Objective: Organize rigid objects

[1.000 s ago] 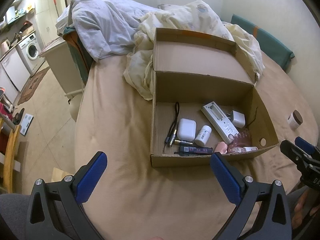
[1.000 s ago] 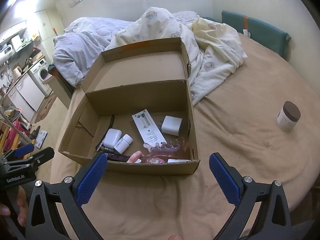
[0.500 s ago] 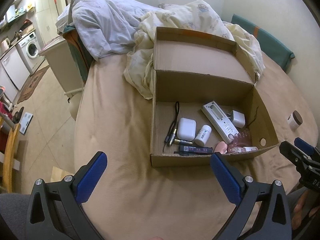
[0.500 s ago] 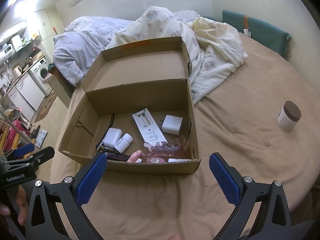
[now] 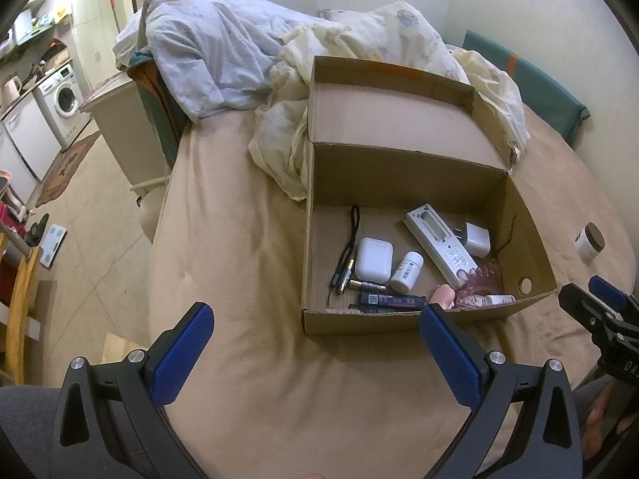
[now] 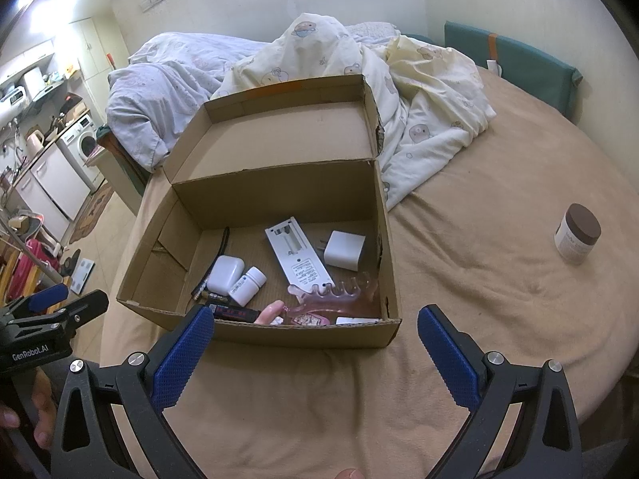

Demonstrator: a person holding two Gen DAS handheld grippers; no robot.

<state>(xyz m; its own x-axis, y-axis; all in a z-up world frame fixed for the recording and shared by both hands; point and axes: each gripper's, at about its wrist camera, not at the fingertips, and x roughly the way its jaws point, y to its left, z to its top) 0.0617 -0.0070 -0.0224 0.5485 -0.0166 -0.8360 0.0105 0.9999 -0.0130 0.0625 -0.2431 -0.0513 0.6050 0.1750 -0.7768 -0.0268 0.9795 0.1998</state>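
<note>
Open cardboard box [image 6: 279, 331] on a tan-covered bed [image 6: 479, 299], lid flap standing at its far side; contents: white earbud case [image 6: 225, 271], small white pill bottle [image 6: 248, 280], long white remote [image 6: 297, 257], white plug adapter [image 6: 344, 249], pink comb-like piece [image 6: 339, 293], dark pen-like stick [image 6: 233, 312] along the near wall, loose batteries [image 5: 361, 284] and a black cord [image 5: 351, 231] toward the box's left side. One item outside — a brown-lidded white jar [image 6: 578, 233], well apart to the right of the box. Left claw [image 5: 317, 331] spread wide and holding nothing, just short of the box's near wall; right claw [image 6: 315, 329] likewise wide and unloaded, near the box's front right corner. Risks, judged: the jar stands on soft bedding and could tip or roll if nudged off-centre by one finger; a low reach could catch the box's near wall and shove the box. Legible writing: "GenRobot.AI" on the left claw's body in the right wrist view; jar and remote labels too small to read
</note>
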